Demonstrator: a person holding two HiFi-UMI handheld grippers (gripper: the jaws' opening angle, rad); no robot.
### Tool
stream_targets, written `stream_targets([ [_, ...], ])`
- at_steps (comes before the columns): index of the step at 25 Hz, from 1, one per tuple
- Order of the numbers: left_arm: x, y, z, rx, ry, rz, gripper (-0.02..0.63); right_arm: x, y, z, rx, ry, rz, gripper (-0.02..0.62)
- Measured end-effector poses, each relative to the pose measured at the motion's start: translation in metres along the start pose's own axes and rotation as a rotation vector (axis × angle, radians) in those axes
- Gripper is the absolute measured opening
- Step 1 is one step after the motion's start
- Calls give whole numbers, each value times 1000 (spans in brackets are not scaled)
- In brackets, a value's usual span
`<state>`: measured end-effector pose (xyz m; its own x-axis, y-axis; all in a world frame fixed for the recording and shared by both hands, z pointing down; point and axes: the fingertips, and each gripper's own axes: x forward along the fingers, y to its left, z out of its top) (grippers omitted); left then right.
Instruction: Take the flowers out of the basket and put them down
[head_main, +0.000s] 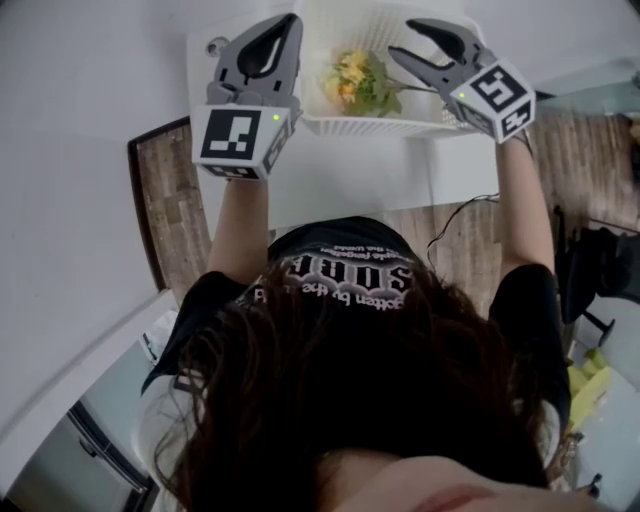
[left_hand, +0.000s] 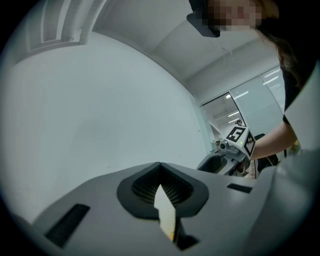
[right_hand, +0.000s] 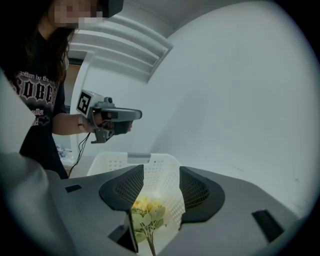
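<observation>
Two grippers hover at a white basket (head_main: 370, 126) on the bench (head_main: 350, 180). The flowers (head_main: 355, 80) lie inside it, yellow blooms to the left and stems trailing right. The right gripper (head_main: 402, 40), its jaws about half apart and holding nothing, tilts down over the basket's right rim in line with the stems, apparently set to reach in. The left gripper (head_main: 293, 20), jaws closed on nothing, hangs above the left rim, probably keeping clear. Nothing else shows in the basket.
</observation>
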<state>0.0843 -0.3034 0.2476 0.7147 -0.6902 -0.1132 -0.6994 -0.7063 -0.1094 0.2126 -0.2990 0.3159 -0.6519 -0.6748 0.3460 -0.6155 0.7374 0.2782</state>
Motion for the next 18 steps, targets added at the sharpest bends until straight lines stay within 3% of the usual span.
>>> stream_targets([
  [3,3,4,-3,1,8,12,0,16,7,-22,-7,65,66,269],
  [12,10,16,-6,-1,14,39,0,54,14,-62,-9,172,201,333],
  [18,15,24,-11,-11,22,55,0,76,22,-111,61,283,274,372],
])
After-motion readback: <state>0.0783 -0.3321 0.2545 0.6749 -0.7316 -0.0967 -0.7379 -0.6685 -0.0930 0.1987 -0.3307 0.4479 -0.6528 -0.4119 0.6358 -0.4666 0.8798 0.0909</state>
